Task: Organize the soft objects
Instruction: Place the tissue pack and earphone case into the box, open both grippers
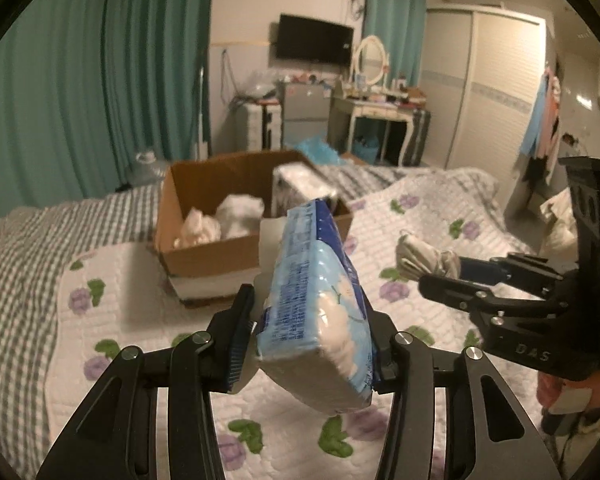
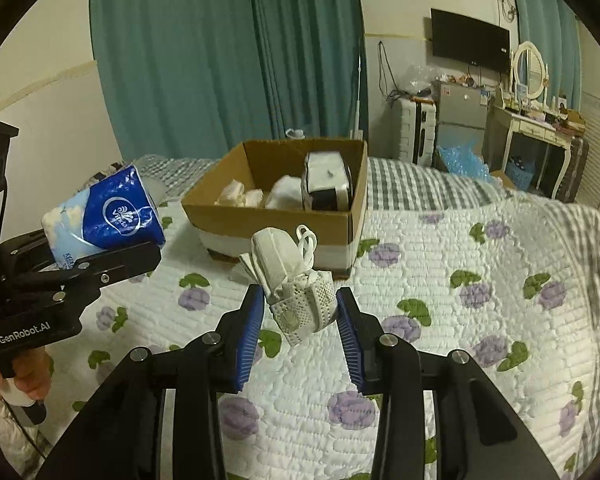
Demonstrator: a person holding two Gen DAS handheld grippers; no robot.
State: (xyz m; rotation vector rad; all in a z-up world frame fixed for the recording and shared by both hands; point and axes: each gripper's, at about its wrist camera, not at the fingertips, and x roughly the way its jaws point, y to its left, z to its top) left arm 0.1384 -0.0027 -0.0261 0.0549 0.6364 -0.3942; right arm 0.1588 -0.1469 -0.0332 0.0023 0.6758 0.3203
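Observation:
My left gripper (image 1: 312, 320) is shut on a blue and white tissue pack (image 1: 320, 304) and holds it above the floral quilt, short of the cardboard box (image 1: 204, 256). The pack also shows at the left of the right wrist view (image 2: 104, 216). My right gripper (image 2: 300, 300) is shut on a white bundle of face masks (image 2: 296, 280), held above the quilt in front of the box (image 2: 284, 232). That bundle shows at the right of the left wrist view (image 1: 424, 260). The box holds crumpled white cloths (image 1: 220, 220) and a wrapped white pack (image 2: 328, 184).
The box stands on a bed with a white floral quilt (image 2: 460, 320) and a grey checked blanket (image 1: 12, 280). Teal curtains (image 2: 220, 60), a dresser with a mirror (image 1: 372, 92), a small fridge (image 2: 460, 116) and a wardrobe (image 1: 496, 88) stand behind.

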